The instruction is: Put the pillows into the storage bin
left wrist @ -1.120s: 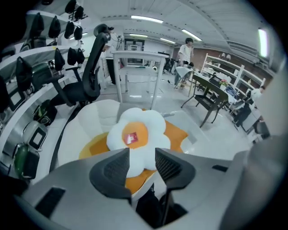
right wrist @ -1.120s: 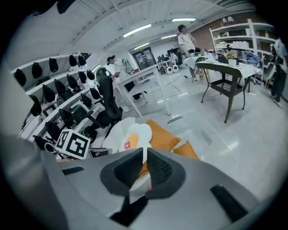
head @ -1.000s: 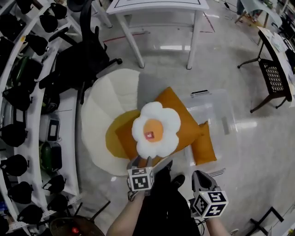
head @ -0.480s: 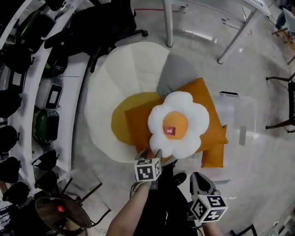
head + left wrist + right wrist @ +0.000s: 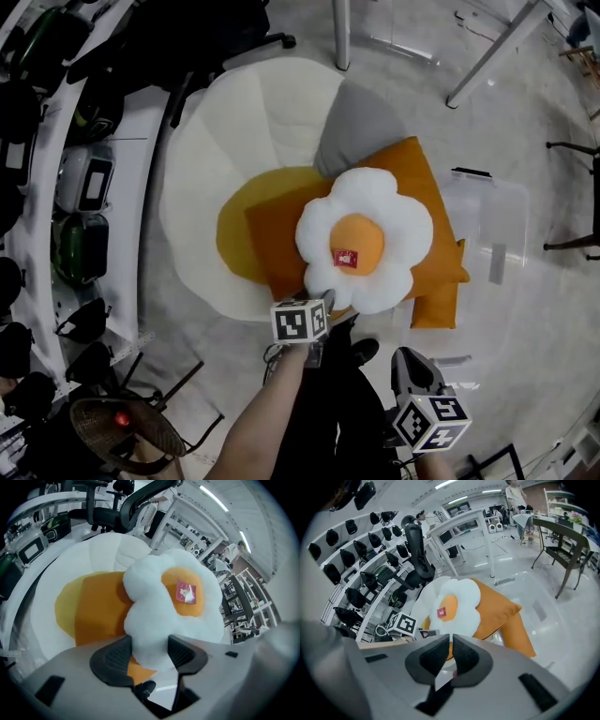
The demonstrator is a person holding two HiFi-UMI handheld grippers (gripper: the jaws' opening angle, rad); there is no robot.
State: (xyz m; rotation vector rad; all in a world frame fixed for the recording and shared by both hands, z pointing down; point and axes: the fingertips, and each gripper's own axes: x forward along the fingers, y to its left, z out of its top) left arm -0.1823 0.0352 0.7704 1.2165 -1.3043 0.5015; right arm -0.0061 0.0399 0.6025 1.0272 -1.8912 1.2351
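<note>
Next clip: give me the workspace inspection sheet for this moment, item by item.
surface: glossy pale floor; a white egg-shaped cushion with a yellow centre lies on it.
job's things: flower pillow on top of an orange pillow; grey pillow behind them; second orange pillow nearer the person; clear storage bin at the right, the orange pillows overlapping its edge.
clutter: dark gear on white shelving.
grippers: left claw wide, a white petal between its pads; right claw closed, empty.
cables: a lead loops by the left gripper's marker cube.
surroundings: black office chair, table legs.
</note>
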